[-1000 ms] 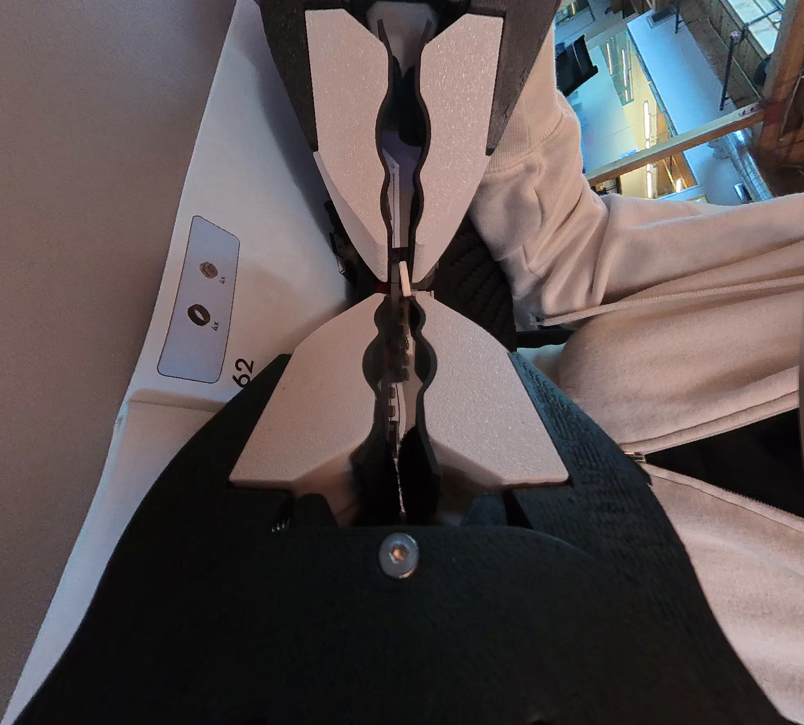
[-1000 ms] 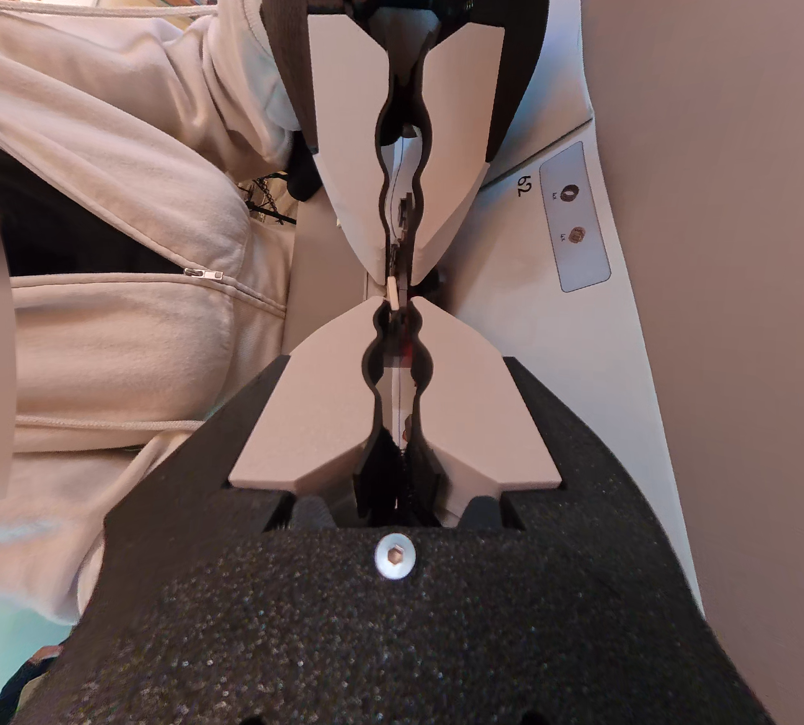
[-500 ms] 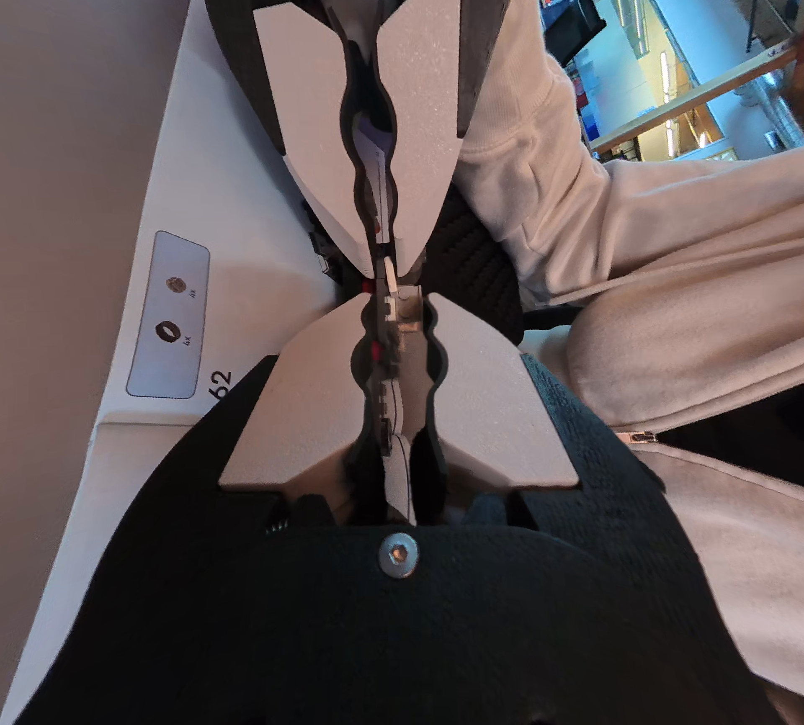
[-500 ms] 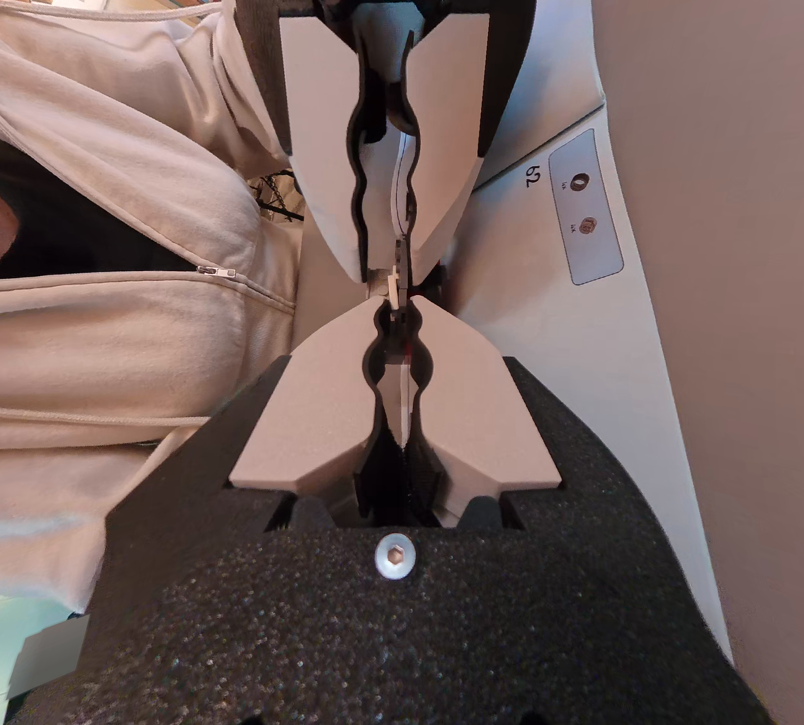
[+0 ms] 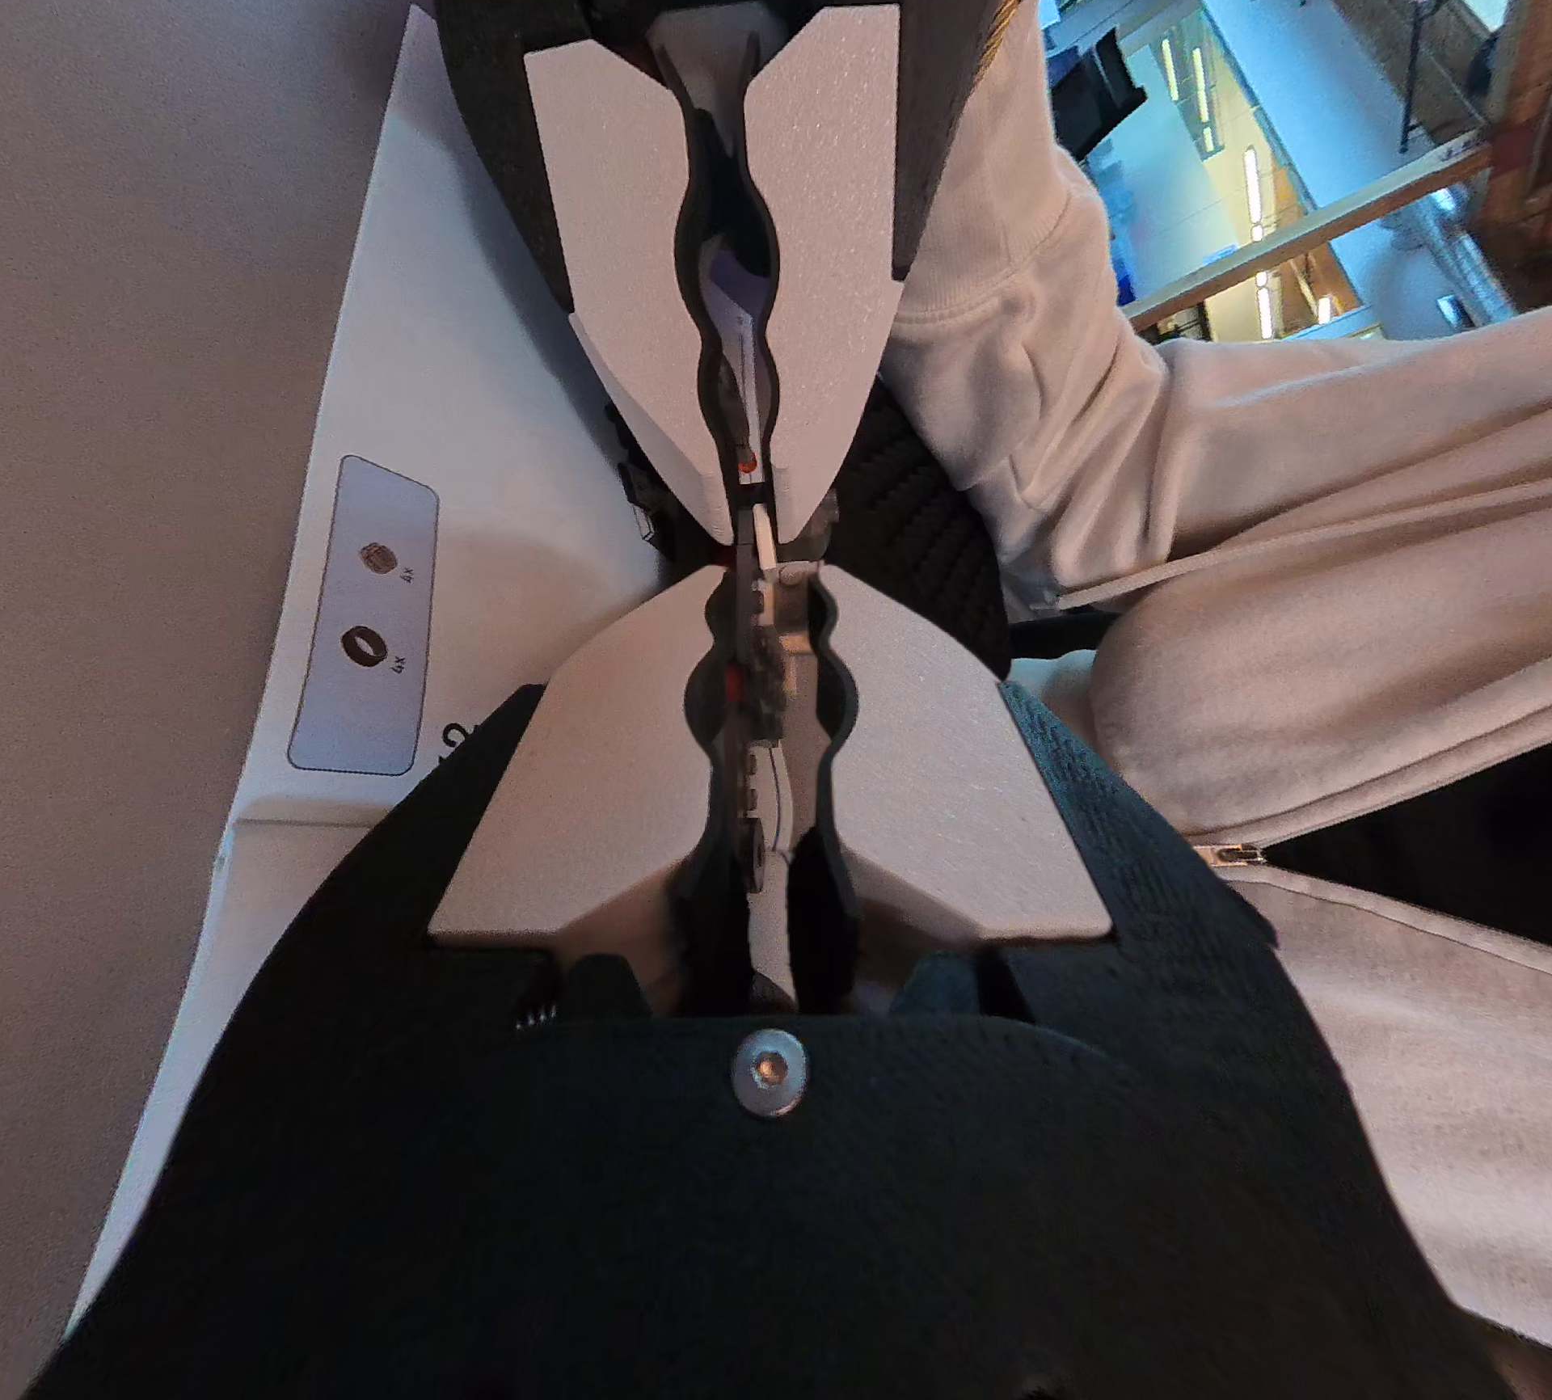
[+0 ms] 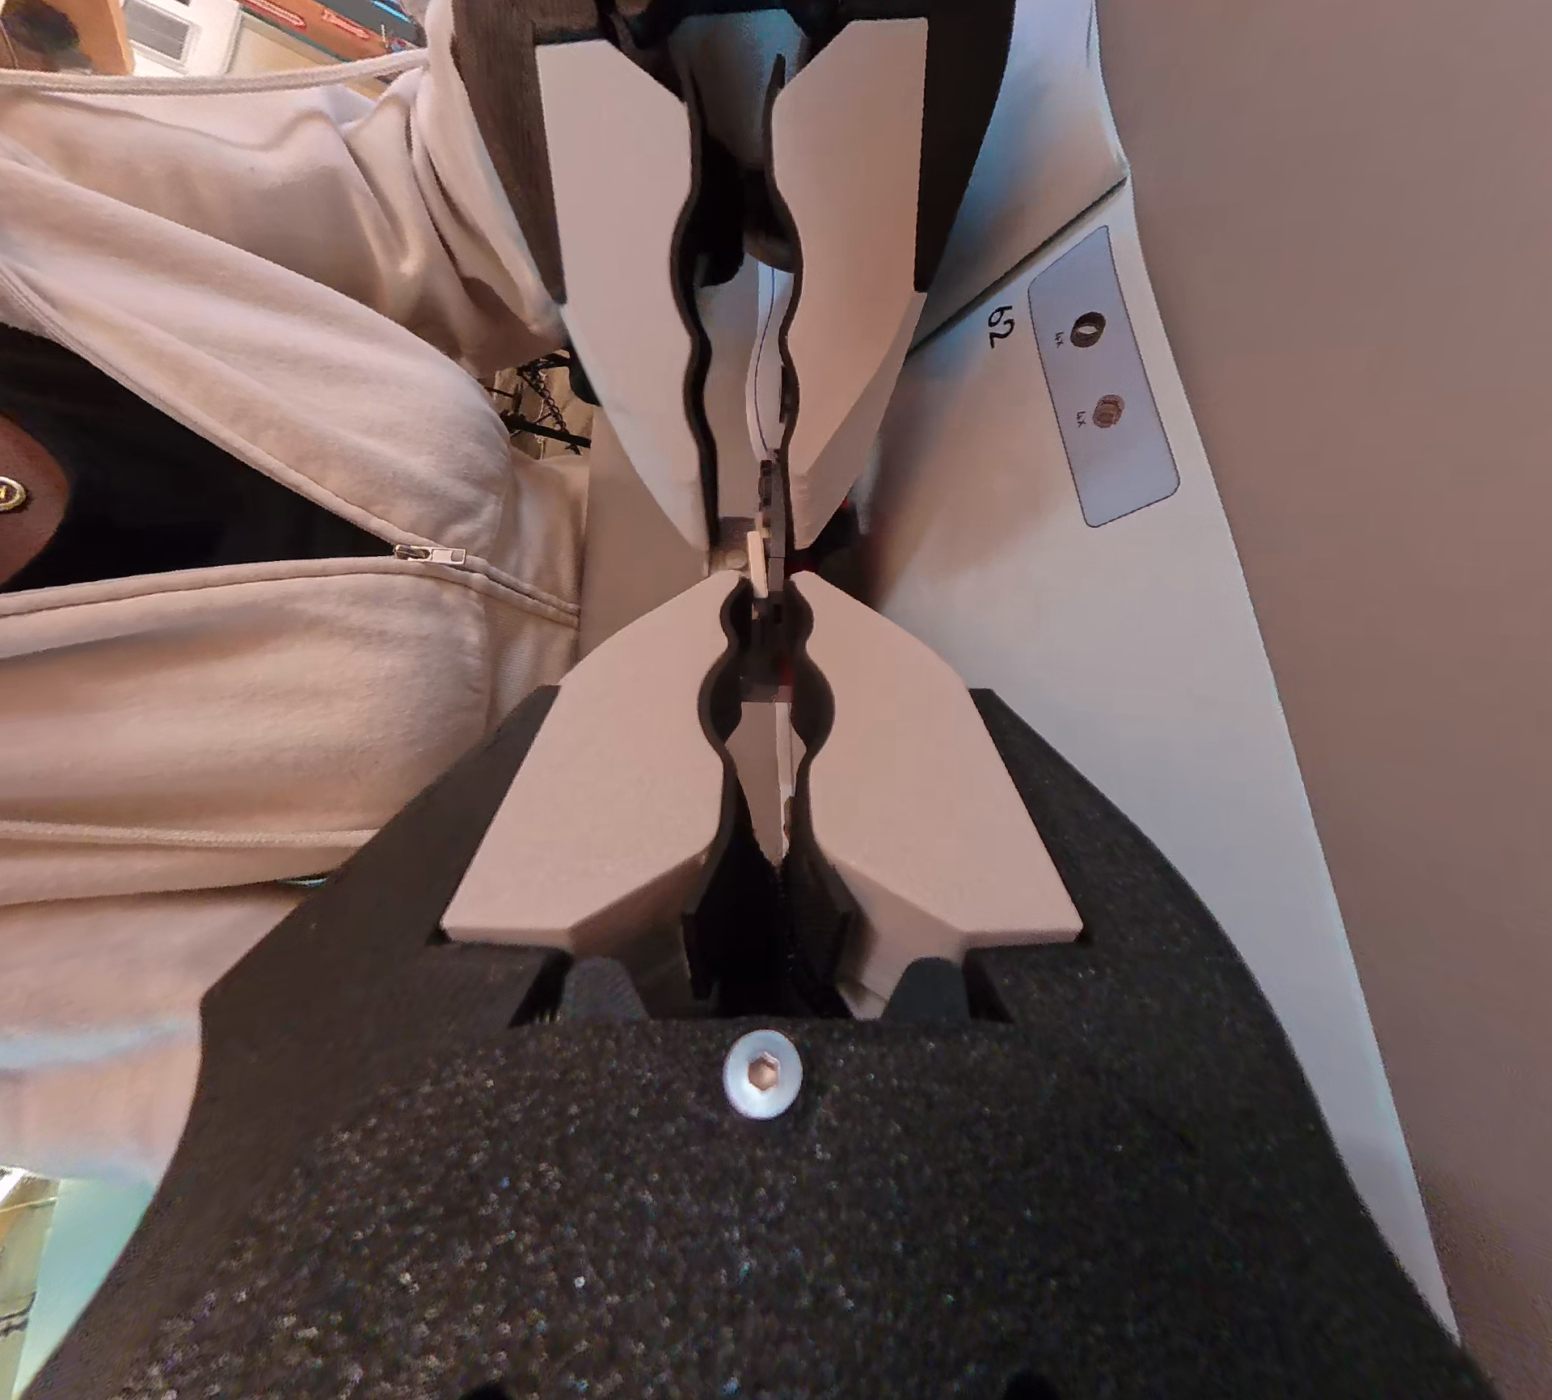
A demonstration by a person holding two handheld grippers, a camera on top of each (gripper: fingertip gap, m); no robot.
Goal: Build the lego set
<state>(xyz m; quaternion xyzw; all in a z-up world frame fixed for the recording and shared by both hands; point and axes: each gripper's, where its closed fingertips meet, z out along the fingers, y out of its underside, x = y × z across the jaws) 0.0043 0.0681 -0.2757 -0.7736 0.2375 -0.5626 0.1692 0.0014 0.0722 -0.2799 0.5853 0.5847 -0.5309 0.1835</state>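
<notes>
My two grippers meet tip to tip above an open instruction booklet [image 5: 470,436]. My left gripper [image 5: 774,585] is shut on a thin dark grey lego model [image 5: 766,675] with red bits, held edge-on between its white pads. My right gripper [image 6: 766,580] is shut on the same model from the other end, where a small white piece [image 6: 756,562] sits at its tips. In the left wrist view the right gripper [image 5: 753,535] comes in from above, with the white piece [image 5: 762,541] between the two sets of tips. Most of the model is hidden by the pads.
The booklet [image 6: 1050,646] lies on a grey table [image 5: 126,268] and shows a pale parts box [image 6: 1100,377]. A person's beige hoodie sleeve [image 5: 1176,520] and body [image 6: 210,436] fill the other side, close to both grippers. My two grippers' fingertips are within a few centimetres of each other.
My left gripper's jaws have spread a little, and more of the grey model shows between its pads. Both grippers stay tip to tip, with small sideways shifts.
</notes>
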